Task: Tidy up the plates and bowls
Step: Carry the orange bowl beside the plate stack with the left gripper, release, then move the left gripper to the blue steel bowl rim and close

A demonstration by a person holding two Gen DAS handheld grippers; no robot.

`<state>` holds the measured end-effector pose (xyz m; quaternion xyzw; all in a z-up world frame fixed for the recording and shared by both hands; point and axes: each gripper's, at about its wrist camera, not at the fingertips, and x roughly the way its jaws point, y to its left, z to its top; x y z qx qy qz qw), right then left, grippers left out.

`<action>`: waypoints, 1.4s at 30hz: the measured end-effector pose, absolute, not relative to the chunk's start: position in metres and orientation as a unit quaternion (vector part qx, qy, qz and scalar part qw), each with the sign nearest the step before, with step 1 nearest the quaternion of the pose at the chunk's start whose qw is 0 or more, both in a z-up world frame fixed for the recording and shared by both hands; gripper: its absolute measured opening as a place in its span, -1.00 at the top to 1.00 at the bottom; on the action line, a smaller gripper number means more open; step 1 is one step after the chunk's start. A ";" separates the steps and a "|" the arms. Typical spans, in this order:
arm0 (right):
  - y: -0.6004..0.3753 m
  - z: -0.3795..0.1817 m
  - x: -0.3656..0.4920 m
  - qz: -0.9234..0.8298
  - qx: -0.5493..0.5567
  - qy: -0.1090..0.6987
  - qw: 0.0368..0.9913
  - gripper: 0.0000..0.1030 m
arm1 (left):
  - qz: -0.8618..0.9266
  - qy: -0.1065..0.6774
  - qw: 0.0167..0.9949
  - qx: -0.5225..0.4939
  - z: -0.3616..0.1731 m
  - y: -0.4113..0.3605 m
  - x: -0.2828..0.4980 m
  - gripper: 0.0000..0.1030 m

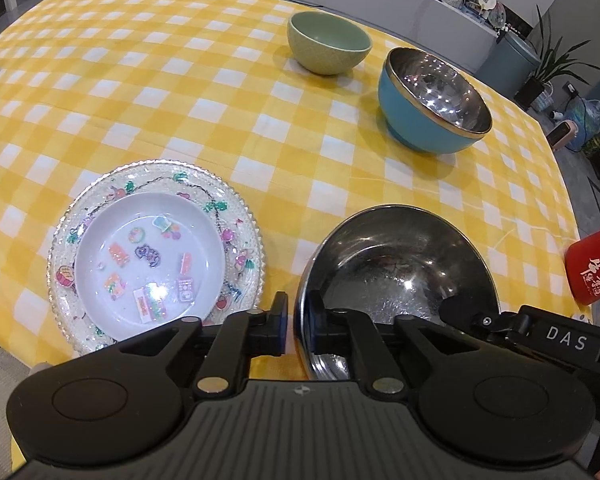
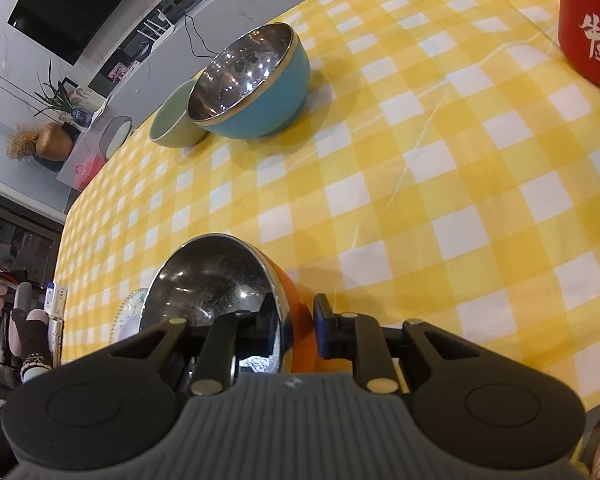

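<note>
In the left wrist view, the left gripper sits at the bottom centre of the frame, its jaws nearly closed across the near left rim of the steel-lined bowl: one finger is outside the wall and one inside. The pads appear to pinch the rim, so the bowl is judged to be held here. At lower left a small white dish with coloured stickers is nested in a patterned glass plate. A green bowl and a blue bowl stand well apart at upper right, and a red cup is seen at the right edge. The other gripper enters from lower right and reaches the same bowl.

In the right wrist view, the right gripper straddles the bowl's orange wall at lower centre. A little daylight shows beside its outer finger, so the jaws are judged slightly open and not clamping. The blue bowl and the green bowl are seen touching at upper left, though that may be only overlap.

The step in hand seems to be moving this bowl for stacking. The left pinch should be kept firm and the rim level, and the bowl should be carried low over the table, clear of the glass plate just beside it, since a thin slippery rim could swing or slide out.
</note>
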<state>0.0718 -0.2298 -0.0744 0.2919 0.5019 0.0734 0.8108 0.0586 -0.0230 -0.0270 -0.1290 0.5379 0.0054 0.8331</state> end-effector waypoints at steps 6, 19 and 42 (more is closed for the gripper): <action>-0.223 -0.070 0.072 0.078 0.264 0.497 0.823 0.29 | 0.008 0.523 0.844 -0.118 -0.018 -0.024 0.056 0.42; -0.226 -0.035 0.060 0.058 0.224 0.425 0.875 -0.18 | -0.007 0.435 0.897 -0.075 0.023 -0.027 0.059 0.20; -0.245 -0.030 0.124 -0.005 0.233 0.317 0.919 -0.09 | -0.064 0.404 0.912 -0.043 0.025 -0.050 0.139 0.07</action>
